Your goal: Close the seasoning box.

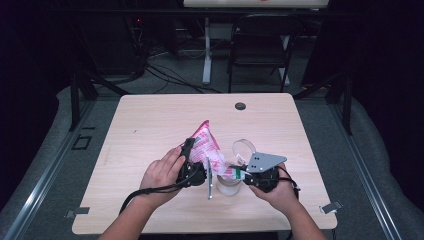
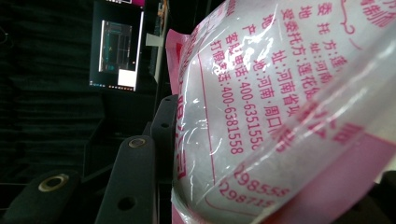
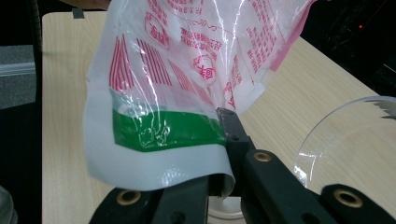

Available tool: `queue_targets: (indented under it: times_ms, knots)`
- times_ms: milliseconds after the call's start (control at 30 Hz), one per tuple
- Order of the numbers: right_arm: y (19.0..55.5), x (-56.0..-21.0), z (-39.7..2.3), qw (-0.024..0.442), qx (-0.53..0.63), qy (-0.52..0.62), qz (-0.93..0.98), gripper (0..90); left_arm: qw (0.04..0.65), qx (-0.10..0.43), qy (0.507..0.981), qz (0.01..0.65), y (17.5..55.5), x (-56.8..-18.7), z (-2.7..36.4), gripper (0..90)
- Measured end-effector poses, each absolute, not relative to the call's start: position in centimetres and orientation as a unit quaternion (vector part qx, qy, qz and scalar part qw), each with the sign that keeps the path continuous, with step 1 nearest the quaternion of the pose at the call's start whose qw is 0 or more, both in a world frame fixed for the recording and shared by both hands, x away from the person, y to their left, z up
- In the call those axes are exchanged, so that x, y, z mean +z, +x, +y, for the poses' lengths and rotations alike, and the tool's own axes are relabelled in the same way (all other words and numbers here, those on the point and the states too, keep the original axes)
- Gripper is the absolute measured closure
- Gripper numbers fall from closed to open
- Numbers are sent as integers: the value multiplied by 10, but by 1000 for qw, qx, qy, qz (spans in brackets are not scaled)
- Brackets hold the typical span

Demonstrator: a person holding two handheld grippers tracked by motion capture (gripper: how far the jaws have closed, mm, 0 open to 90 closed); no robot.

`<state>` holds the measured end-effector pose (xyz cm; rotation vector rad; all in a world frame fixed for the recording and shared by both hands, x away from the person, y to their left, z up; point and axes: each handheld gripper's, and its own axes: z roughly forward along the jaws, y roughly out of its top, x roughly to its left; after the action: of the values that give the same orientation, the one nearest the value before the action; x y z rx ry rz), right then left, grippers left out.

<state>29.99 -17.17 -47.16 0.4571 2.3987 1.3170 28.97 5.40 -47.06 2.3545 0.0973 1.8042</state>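
Note:
A pink-and-white printed plastic bag is held up over the middle of the wooden table between both grippers. My left gripper is closed on the bag's bulging body; one black finger presses its side, and the other is hidden behind the bag. My right gripper is shut on the bag's lower edge beside the green stripe, its tips pinching the film. Under the bag stands a clear cup. A second clear round piece sits just behind it.
A dark grommet hole marks the table's far edge. Beyond the table stand a black chair and a white desk leg, with cables on the floor. A lit monitor is seen in the left gripper view.

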Motion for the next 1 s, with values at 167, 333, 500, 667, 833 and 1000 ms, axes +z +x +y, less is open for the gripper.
queue_targets:
  times_ms: [167,333,500,667,833,1000]
  knots:
    - [300,-472,-172,182,466,162,851,900,88,607,790,31,290,-471,54,601]
    - [300,-472,-172,183,465,163,851,900,85,605,791,32,289,-470,53,601]
    - [300,-472,-172,182,465,164,851,900,85,607,790,30,289,-470,53,601]
    - [301,-473,-172,181,465,164,851,900,85,607,790,29,289,-470,53,601]
    - [301,-473,-172,182,463,164,852,900,84,607,789,29,289,-470,53,601]
    - [301,-473,-172,182,463,164,852,900,82,607,790,28,289,-470,52,602]
